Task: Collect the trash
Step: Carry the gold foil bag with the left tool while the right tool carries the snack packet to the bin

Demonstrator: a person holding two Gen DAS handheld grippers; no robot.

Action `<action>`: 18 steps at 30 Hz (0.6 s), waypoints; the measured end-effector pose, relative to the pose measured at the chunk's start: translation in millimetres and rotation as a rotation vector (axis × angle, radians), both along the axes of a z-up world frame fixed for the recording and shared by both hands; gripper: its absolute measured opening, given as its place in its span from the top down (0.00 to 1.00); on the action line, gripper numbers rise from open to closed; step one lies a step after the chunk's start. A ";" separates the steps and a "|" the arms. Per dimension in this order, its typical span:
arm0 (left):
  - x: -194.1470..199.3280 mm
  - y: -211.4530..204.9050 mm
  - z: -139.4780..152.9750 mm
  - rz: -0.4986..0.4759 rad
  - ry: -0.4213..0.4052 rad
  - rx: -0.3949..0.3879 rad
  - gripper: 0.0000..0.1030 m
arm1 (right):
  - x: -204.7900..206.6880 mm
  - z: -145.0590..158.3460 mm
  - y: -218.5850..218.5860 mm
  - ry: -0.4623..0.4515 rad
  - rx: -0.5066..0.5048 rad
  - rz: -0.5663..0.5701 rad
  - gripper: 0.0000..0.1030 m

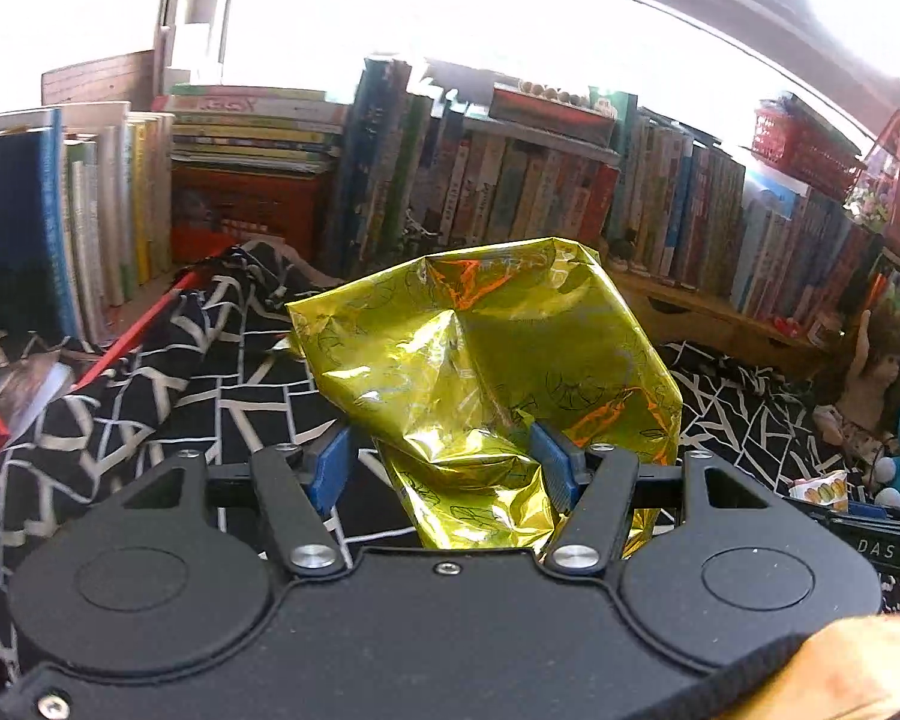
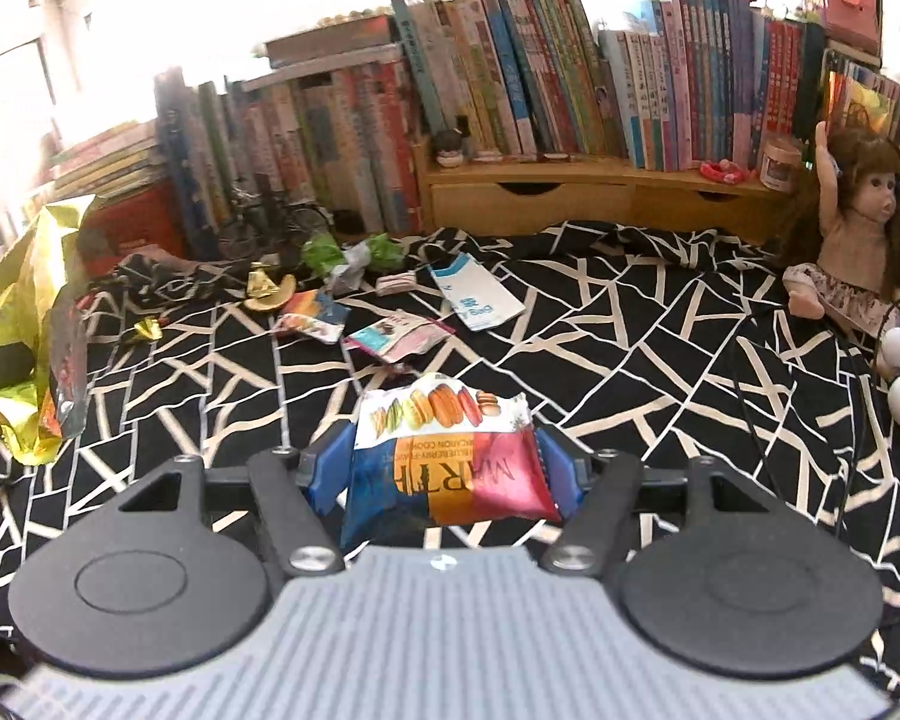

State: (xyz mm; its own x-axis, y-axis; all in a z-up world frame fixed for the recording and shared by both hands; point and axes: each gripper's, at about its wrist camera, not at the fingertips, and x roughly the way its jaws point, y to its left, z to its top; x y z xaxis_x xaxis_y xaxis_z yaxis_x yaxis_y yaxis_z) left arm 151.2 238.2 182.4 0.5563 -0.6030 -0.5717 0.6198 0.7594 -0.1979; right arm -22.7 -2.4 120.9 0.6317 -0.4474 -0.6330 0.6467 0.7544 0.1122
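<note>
R gripper [image 2: 444,468] is clamped on a cookie packet [image 2: 447,450]: both blue pads press its sides. Packet is crinkled foil, white top w/ a row of coloured macarons, lower part in blue, orange and red blocks w/ large white lettering, seen upside down. It sits up between the fingers, above the black cloth [image 2: 630,360] w/ white line pattern.

L gripper [image 1: 444,468] holds a gold bag [image 1: 486,360]. Shiny yellow-gold film, creased and puffed, faint lemon-slice prints, orange glints at the folds. Its lower neck bunches against the right pad; left pad [image 1: 330,468] stands clear of it, a gap between, so can't tell if the jaws really pinch it. Bag rises well above the fingers, in front of the books [image 1: 510,180]. In the R view the same bag shows at far left edge.

More trash lies on the cloth farther back, near the books: a white-blue packet [image 2: 480,294], a pink wrapper [image 2: 399,339], an orange-blue wrapper [image 2: 312,315], green crumpled wrappers [image 2: 324,252], small gold scraps [image 2: 147,327].

A doll [image 2: 852,222] sits at right by the wood shelf [image 2: 570,192].
</note>
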 end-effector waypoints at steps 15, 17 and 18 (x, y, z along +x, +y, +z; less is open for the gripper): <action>-56.5 102.6 8.3 0.012 -0.038 -0.034 0.42 | -37.7 25.9 97.2 -0.043 -0.100 0.037 0.33; -64.0 116.5 7.1 0.015 -0.038 -0.033 0.42 | -43.0 27.1 109.2 -0.049 -0.105 0.043 0.33; -67.1 122.4 6.8 0.017 -0.041 -0.032 0.42 | -45.6 27.3 114.7 -0.050 -0.107 0.047 0.33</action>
State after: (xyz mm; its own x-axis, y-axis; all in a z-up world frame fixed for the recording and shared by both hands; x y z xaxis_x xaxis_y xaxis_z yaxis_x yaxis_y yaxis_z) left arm 84.0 360.6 189.3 0.5894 -0.6109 -0.5286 0.6149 0.7636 -0.1969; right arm -68.3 112.3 148.2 0.6834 -0.4798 -0.5502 0.6060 0.7931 0.0611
